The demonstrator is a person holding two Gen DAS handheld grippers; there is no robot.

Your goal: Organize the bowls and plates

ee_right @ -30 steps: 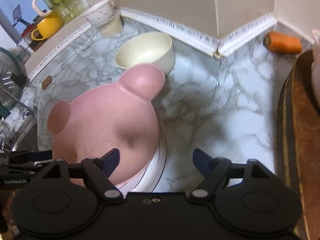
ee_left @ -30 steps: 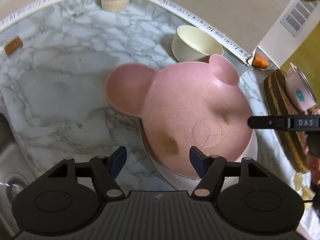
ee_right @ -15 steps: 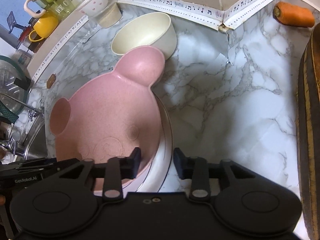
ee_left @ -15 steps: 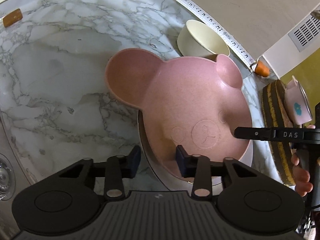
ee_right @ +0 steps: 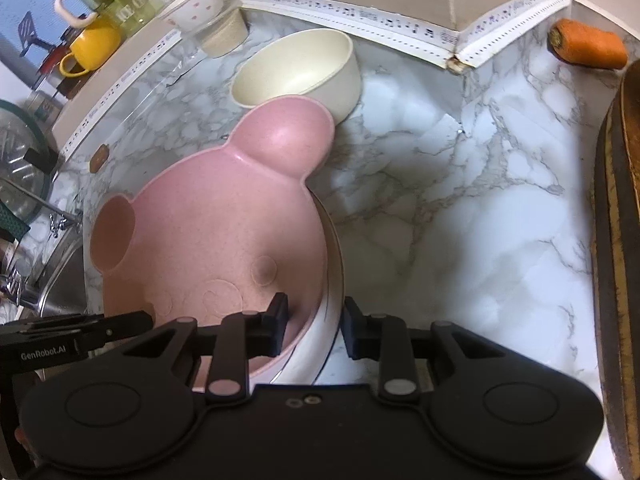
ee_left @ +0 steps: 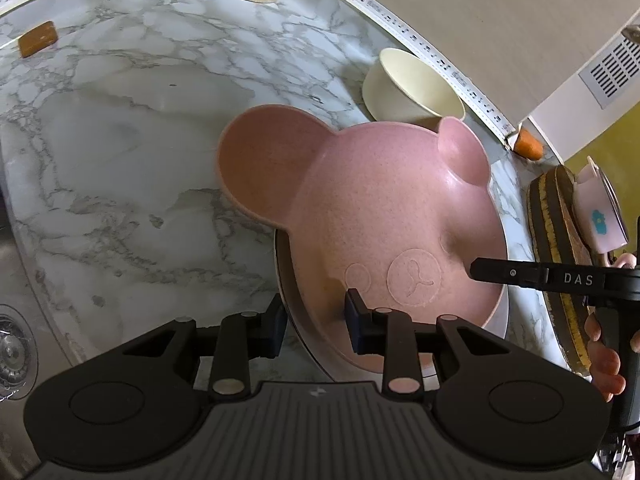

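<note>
Pink bear-shaped plate sits in white plate; both grippers' jaws clamp their stacked rims; cream bowl empty.

Bear-shaped plate on round plate, bowl just behind, carrot far right.

Warm, dim indoor light, soft shadows, sharp focus, strong fisheye bending at edges.

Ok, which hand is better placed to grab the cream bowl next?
Probably the right. The cream bowl sits ahead of the right tongs, past the pink bear plate and its ear; from the left tongs it lies across the whole plate. Both tongs straddle the plate's rim.
</note>
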